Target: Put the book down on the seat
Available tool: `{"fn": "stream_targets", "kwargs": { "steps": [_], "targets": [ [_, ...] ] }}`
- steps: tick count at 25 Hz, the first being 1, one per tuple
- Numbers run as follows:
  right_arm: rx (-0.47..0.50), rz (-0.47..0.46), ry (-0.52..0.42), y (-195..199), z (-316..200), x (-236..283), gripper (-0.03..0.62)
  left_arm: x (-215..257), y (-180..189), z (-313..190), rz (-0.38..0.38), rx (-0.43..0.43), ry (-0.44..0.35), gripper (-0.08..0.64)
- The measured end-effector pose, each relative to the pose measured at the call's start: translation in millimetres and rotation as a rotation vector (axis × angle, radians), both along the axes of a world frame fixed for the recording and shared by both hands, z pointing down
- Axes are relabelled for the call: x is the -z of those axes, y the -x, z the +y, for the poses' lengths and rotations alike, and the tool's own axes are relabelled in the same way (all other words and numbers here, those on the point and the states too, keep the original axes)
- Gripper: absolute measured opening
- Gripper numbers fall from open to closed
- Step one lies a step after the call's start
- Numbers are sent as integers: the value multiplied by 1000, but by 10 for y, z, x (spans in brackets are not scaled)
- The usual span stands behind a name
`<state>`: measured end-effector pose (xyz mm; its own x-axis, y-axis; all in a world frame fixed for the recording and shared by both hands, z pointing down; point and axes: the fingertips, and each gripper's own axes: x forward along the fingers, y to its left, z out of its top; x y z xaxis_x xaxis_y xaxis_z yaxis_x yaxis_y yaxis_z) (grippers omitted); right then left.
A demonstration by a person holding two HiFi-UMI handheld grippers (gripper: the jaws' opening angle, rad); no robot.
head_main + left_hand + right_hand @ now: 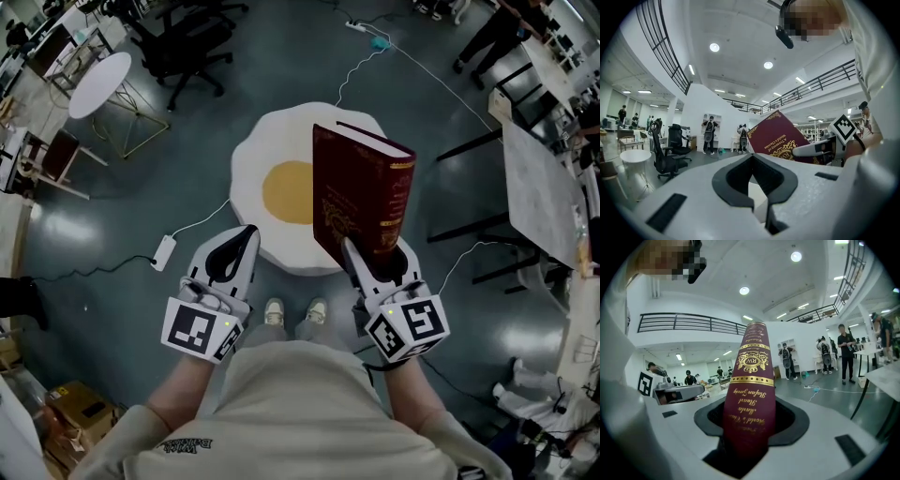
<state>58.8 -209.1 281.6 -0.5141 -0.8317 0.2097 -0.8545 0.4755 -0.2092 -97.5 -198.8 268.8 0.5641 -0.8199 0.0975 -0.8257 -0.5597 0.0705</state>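
Observation:
A thick dark-red book [361,192] with gold print stands upright, spine toward my right gripper [380,248], which is shut on its lower end. In the right gripper view the book's spine [750,394] fills the gap between the jaws of that gripper [750,427]. The book hangs over the right edge of the seat [272,141], a low white cushion with a yellow centre, shaped like a fried egg, on the floor. My left gripper [246,232] is shut and holds nothing, level with the right one near the seat's front edge. The left gripper view shows the book's cover [776,138] to the right.
The person's shoes [274,311] stand just before the seat. A power strip [164,251] and cables lie on the floor at left. Black office chairs [187,42] and a round white table [98,84] stand at back left. A grey table [539,192] is at right.

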Motion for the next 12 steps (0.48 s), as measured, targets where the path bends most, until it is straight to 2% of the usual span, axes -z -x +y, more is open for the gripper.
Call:
{"fn": "stream_targets", "kwargs": {
  "steps": [4, 8, 12],
  "targets": [
    [-6, -19, 15, -95, -232, -60, 209, -46, -53, -179, -8, -7, -6, 5],
    [-28, -9, 28, -304, -802, -159, 210, -75, -106, -647, -19, -3, -16, 5],
    [-32, -3, 47, -359, -1117, -425, 210, -294, -146, -913, -24, -11, -13, 5]
  ]
}}
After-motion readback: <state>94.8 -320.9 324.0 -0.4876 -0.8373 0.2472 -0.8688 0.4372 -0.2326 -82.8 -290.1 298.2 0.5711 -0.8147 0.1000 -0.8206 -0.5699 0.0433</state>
